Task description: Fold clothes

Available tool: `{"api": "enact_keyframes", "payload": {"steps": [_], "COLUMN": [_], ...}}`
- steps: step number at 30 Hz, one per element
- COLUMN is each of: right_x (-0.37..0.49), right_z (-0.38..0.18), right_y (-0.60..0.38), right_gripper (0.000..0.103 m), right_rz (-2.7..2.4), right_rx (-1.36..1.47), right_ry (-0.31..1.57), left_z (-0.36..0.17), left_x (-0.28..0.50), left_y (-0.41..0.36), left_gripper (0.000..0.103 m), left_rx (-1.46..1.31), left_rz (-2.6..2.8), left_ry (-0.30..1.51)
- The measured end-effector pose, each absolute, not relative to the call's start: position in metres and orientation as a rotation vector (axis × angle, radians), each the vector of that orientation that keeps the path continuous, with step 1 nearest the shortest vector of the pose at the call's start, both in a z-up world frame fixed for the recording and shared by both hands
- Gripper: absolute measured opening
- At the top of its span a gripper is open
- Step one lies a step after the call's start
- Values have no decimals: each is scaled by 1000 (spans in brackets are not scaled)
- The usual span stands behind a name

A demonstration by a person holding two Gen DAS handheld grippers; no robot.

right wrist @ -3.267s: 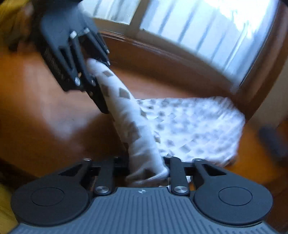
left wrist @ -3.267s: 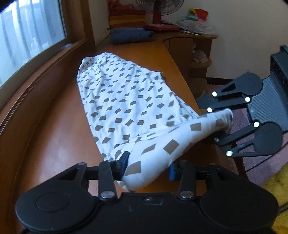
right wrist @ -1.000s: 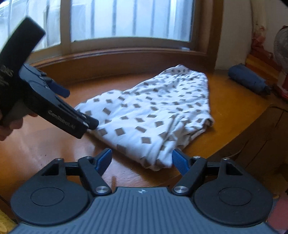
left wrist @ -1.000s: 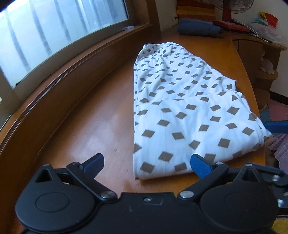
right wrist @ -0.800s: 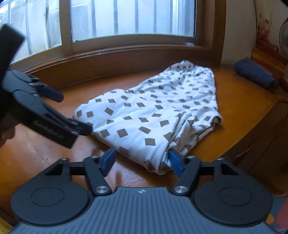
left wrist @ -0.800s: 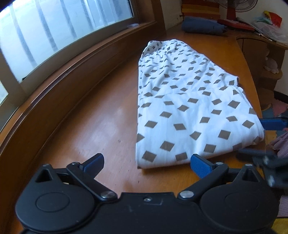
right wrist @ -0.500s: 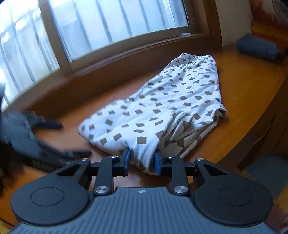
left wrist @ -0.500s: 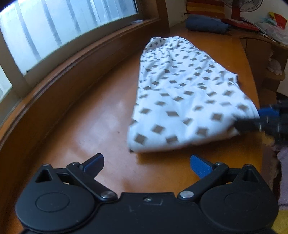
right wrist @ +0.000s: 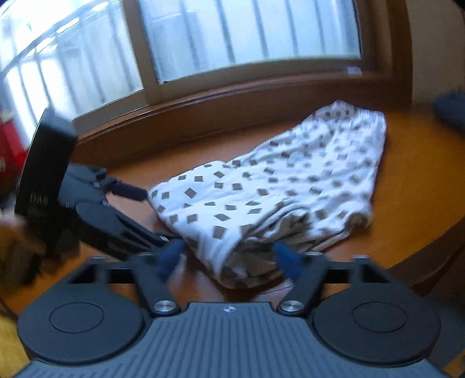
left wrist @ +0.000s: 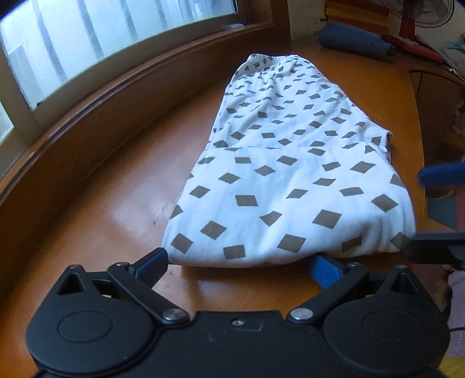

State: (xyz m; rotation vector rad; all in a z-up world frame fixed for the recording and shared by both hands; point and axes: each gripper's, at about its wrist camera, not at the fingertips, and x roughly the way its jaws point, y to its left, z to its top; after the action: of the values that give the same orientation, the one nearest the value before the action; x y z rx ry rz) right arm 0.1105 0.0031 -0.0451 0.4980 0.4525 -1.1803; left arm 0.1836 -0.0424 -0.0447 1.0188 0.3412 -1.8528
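Leftmost in the left wrist view runs a curved window (left wrist: pixel 96 37) with a wooden sill below it, and next to that the bare orange-brown wooden table (left wrist: pixel 87 203). Further right, the white garment (left wrist: pixel 290 186) printed with grey-brown diamonds lies flat on the table, folded over on itself, its elastic waistband at the far end and its folded edge nearest the camera. At the bottom, the left claw (left wrist: pixel 238 263) has its 2 blue-tipped jaws spread wide, 1 at each side of the near folded edge, and it grips nothing; the cloth edge lies just ahead of the tips. At the right edge the blue-tipped jaws of the right claw (left wrist: pixel 436 209) reach in beside the garment's near right corner, blurred. Far back on the right sit a dark blue bundle (left wrist: pixel 351 43) and a fan (left wrist: pixel 418 14).

Seen from the right wrist, a person's hand (right wrist: pixel 11 229) at the left edge holds the left claw (right wrist: pixel 148 215), whose tips sit at the garment's (right wrist: pixel 276 186) left corner. To the right of it, the right claw (right wrist: pixel 229 258) is opening; a bunched corner of the garment lies between its blue tips, which are blurred and do not appear to press on the cloth.
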Motion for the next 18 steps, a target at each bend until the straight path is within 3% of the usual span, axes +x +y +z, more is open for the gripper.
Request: {"api": "enact_keyframes", "payload": {"steps": [6, 15, 16, 18], "right_x": [124, 170, 171, 168], "right_z": [-52, -88, -90, -87], "right_y": [17, 0, -6, -18], "right_gripper": [83, 82, 79, 53], "right_rz": [-1161, -1177, -1176, -1159], "right_rx": [128, -221, -217, -133], "right_ry": [663, 798, 804, 790], "left_z": [-32, -29, -28, -23], "left_x": [181, 187, 189, 194], "left_y": [-37, -40, -38, -33], "left_gripper": [102, 102, 102, 102], "left_rx": [997, 972, 961, 937], "left_rz": [-1922, -2004, -2004, -1991], "left_ry": [272, 240, 236, 232]}}
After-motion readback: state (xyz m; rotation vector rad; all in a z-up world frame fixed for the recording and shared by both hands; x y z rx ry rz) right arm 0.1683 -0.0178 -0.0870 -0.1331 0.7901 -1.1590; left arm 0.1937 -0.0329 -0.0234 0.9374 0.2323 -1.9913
